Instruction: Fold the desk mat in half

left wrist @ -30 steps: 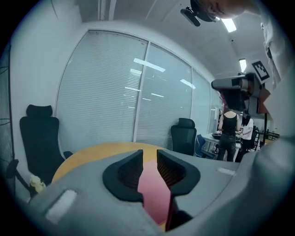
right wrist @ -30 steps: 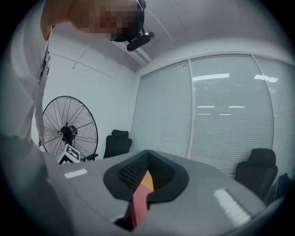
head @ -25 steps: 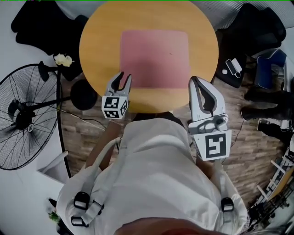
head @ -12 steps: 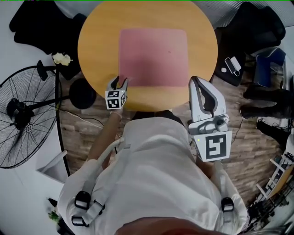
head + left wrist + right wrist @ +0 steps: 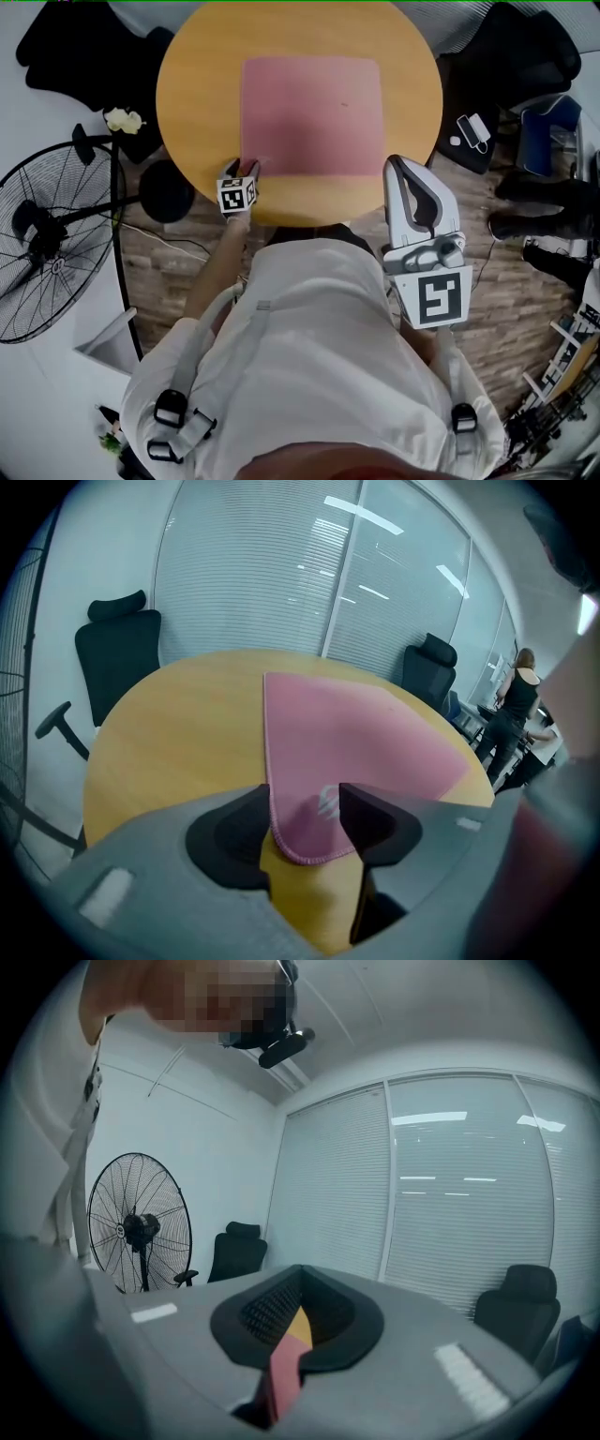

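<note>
You are working at a round yellow wooden worktop [image 5: 197, 84] in a blind-lined office, with a black standing fan [image 5: 56, 253] at the left. The pink rectangular desk mat [image 5: 309, 103] is lying flat and unfolded at the centre. Your left hand-held gripper [image 5: 243, 169] is opening its jaws around the mat's near left corner. Your right hand-held gripper [image 5: 399, 161] is hovering closed and empty.

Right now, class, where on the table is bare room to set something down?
Bare wood lies on the table left and right of the mat, out to the rim, with a thinner strip beyond it. The near edge is crowded: the left gripper, jaws opening around the mat's corner, and the right gripper.
</note>
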Demonstrator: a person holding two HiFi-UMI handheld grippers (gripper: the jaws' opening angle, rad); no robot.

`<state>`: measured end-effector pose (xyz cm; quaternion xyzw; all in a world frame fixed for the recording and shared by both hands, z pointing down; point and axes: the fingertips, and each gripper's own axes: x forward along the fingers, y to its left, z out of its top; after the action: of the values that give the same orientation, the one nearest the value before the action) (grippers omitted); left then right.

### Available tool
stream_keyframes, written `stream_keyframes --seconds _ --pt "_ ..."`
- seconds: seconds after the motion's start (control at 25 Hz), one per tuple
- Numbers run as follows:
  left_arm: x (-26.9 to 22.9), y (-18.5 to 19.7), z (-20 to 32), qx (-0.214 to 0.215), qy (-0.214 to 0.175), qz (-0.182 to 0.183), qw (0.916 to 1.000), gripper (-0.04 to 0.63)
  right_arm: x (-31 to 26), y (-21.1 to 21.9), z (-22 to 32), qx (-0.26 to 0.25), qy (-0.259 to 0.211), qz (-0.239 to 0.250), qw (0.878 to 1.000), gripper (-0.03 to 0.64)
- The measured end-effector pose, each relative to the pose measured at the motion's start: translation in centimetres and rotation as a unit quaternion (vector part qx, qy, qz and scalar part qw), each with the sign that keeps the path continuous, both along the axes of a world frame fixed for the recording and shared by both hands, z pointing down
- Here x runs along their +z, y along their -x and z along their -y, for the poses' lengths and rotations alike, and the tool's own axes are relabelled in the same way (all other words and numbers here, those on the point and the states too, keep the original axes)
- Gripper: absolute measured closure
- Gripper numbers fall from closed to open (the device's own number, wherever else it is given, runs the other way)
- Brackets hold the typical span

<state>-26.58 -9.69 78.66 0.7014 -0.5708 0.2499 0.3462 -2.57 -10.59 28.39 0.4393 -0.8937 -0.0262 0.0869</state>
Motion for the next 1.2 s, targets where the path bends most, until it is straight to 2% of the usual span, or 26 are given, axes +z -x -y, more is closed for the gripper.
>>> stream_keyframes --seconds 0.2,0.48,0.68,0.96,1.2 --pt "1.7 0.0 -0.4 -0.004 0.022 0.002 0.9997 0.341 0.3 -0.1 0.0 0.002 0.003 -0.002 1.0 0.612" --pt "1.9 -0.3 -0.4 -0.005 0.018 0.028 0.9995 0.339 0.6 -0.7 0.4 0.006 0.006 -0.009 1.0 0.612" --pt "2.0 -0.6 -0.4 0.005 0.019 0.031 0.9993 0.357 0.9 -0.8 0.5 0.007 0.01 -0.008 1.0 0.612" --pt "1.8 -2.0 -0.5 0.027 0.026 0.023 0.999 0.483 0.9 -1.3 0.8 0.015 0.012 -0.009 1.0 0.612" --pt "1.0 -2.2 -0.3 0.044 0.012 0.033 0.9984 0.499 1.0 -2.4 0.9 0.023 0.005 -0.02 1.0 0.614"
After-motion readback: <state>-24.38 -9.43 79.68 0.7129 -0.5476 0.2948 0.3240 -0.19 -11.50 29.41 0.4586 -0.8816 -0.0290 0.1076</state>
